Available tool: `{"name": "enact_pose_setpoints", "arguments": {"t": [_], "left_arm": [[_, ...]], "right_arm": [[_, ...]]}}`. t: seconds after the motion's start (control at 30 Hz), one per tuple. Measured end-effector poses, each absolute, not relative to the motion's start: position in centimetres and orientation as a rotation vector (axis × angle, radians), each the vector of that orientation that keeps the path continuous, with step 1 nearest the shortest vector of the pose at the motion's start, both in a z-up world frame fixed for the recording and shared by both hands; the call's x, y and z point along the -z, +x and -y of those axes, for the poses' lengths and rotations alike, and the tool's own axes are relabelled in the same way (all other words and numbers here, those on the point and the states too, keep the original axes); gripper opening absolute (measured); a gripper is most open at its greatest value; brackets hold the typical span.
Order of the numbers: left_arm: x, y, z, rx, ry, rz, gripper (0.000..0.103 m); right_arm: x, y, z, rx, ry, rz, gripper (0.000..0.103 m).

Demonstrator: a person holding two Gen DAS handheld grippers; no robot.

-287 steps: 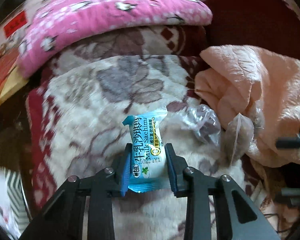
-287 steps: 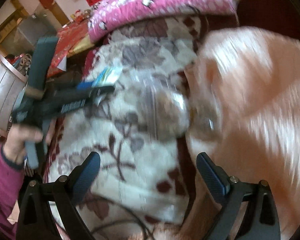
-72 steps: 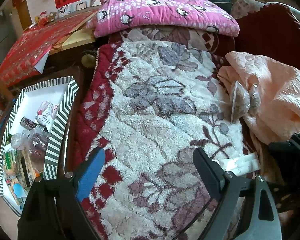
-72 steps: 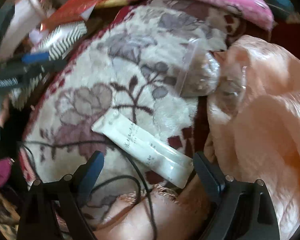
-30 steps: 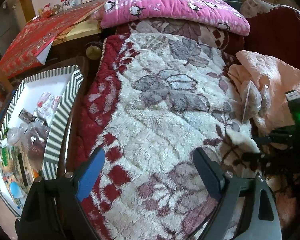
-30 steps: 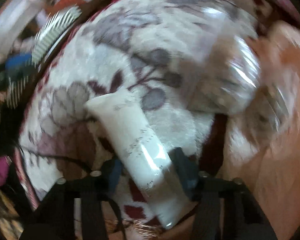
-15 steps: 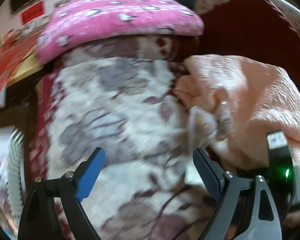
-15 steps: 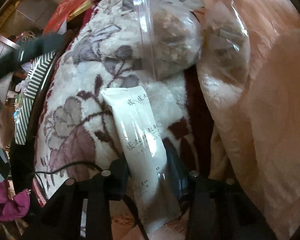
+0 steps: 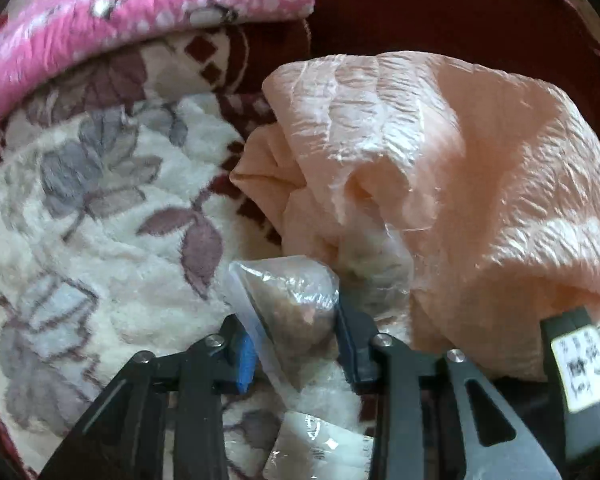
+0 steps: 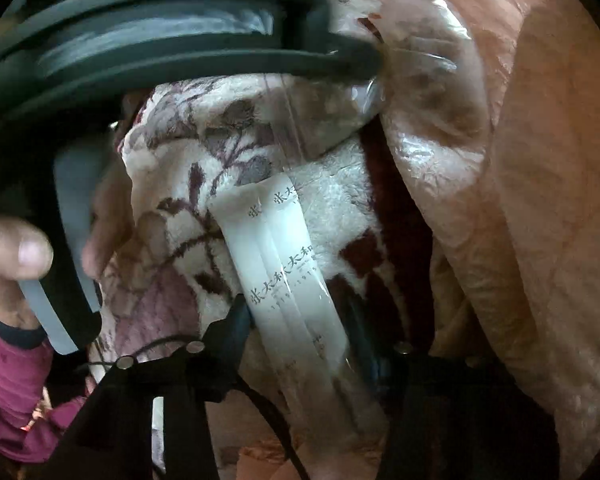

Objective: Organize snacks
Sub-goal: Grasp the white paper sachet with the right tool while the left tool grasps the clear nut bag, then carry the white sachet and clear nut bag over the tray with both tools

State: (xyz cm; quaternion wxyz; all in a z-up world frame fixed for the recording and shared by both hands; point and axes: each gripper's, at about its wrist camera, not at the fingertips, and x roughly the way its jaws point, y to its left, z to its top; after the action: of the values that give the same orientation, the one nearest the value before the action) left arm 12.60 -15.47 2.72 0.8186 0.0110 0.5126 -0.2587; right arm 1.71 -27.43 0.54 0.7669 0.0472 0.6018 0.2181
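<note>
Floral blanket (image 9: 100,240) fills left of frame, peach cloth (image 9: 440,168) crowds right. Left gripper (image 9: 294,344) clamps clear bag (image 9: 292,300) at lower centre, hard against the cloth edge. Right gripper (image 10: 300,320) pinches white packet (image 10: 284,264), bottom centre.

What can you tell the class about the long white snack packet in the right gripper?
The long white packet is a slim, glossy plastic-wrapped stick with dark Chinese lettering printed along it. It lies lengthwise over the fluffy floral blanket, its far end pointing toward a clear bag. The right gripper is closed on its lower half, fingers pressing both sides. A corner also shows in the left view.
</note>
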Motion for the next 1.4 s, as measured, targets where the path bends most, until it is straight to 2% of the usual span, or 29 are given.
{"name": "enact_pose_setpoints", "arguments": {"t": [0.13, 0.43, 0.53, 0.8, 0.9, 0.93, 1.0, 1.03, 1.07, 1.4], "left_arm": [[-3.4, 11.6, 15.0, 0.549, 0.054, -1.075, 0.027], [-6.4, 8.2, 6.7, 0.388, -0.017, -1.044, 0.025], [-7.1, 6.6, 4.4, 0.331, -0.015, -1.029, 0.025], [-6.0, 3.9, 0.6, 0.246, -0.066, -1.064, 0.025], [-5.2, 3.3, 0.5, 0.231, -0.071, -1.077, 0.025], [-5.1, 3.2, 0.5, 0.229, -0.072, -1.08, 0.025], [-4.7, 3.1, 0.4, 0.224, -0.078, -1.084, 0.025], [-4.8, 3.0, 0.3, 0.223, -0.079, -1.085, 0.025], [-4.9, 2.9, 0.1, 0.223, -0.078, -1.084, 0.025], [-7.6, 1.9, -2.2, 0.173, -0.113, -1.027, 0.025]], "right_arm": [[-0.9, 1.3, 26.5, -0.466, 0.029, -1.302, 0.042], [-3.0, 0.4, 25.3, -0.507, 0.008, -1.256, 0.02], [-3.5, 0.6, 24.7, -0.518, 0.013, -1.241, 0.016], [-2.9, 1.0, 22.9, -0.503, -0.041, -1.235, 0.018], [-1.8, 1.1, 21.9, -0.495, -0.086, -1.262, 0.03], [-1.3, 1.2, 21.6, -0.494, -0.099, -1.271, 0.03], [-0.9, 1.4, 21.5, -0.488, -0.106, -1.265, 0.03], [-1.0, 1.5, 21.6, -0.494, -0.083, -1.26, 0.02], [-1.4, 1.6, 21.8, -0.512, -0.059, -1.26, 0.017], [-5.6, 2.0, 21.1, -0.574, -0.002, -1.157, 0.017]]}}
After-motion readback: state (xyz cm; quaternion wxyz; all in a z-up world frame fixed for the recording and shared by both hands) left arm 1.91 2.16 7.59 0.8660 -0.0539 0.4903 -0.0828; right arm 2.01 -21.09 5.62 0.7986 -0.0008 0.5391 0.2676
